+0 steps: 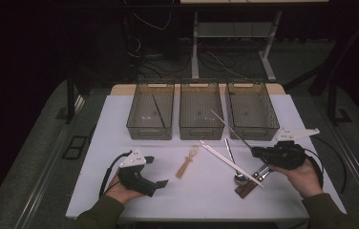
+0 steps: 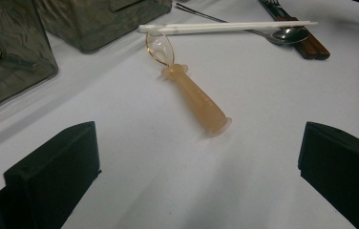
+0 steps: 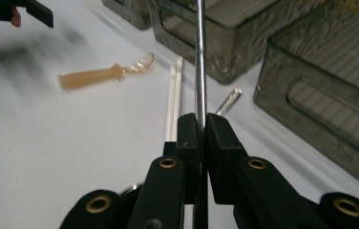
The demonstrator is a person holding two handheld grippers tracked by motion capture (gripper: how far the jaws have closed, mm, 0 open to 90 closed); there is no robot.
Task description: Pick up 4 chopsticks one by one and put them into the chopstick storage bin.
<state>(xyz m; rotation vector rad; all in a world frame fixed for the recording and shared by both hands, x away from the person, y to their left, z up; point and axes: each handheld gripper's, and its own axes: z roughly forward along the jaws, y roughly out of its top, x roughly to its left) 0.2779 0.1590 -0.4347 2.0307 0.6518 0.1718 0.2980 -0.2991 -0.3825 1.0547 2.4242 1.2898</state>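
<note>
My right gripper [image 1: 255, 151] is at the table's right, shut on a thin metal chopstick [image 1: 230, 128] that slants up and left toward the bins. In the right gripper view the pads [image 3: 187, 131] pinch the chopstick [image 3: 200, 57], with the gripper [image 3: 202, 121] above the table. My left gripper [image 1: 156, 171] rests at the front left, open and empty. Its jaws stand wide apart [image 2: 199, 143], and just ahead of them lies an amber plastic spoon [image 2: 192, 95] [image 1: 186, 164] [image 3: 96, 75].
Three smoky translucent bins [image 1: 150, 132] [image 1: 201, 133] [image 1: 256, 133] line the table's back; the left one holds a thin rod [image 1: 157, 109]. White chopsticks [image 1: 230, 164] [image 2: 225, 26], a metal spoon [image 1: 239, 177] [image 2: 290, 34] and wooden-handled cutlery [image 1: 247, 188] lie at the middle right.
</note>
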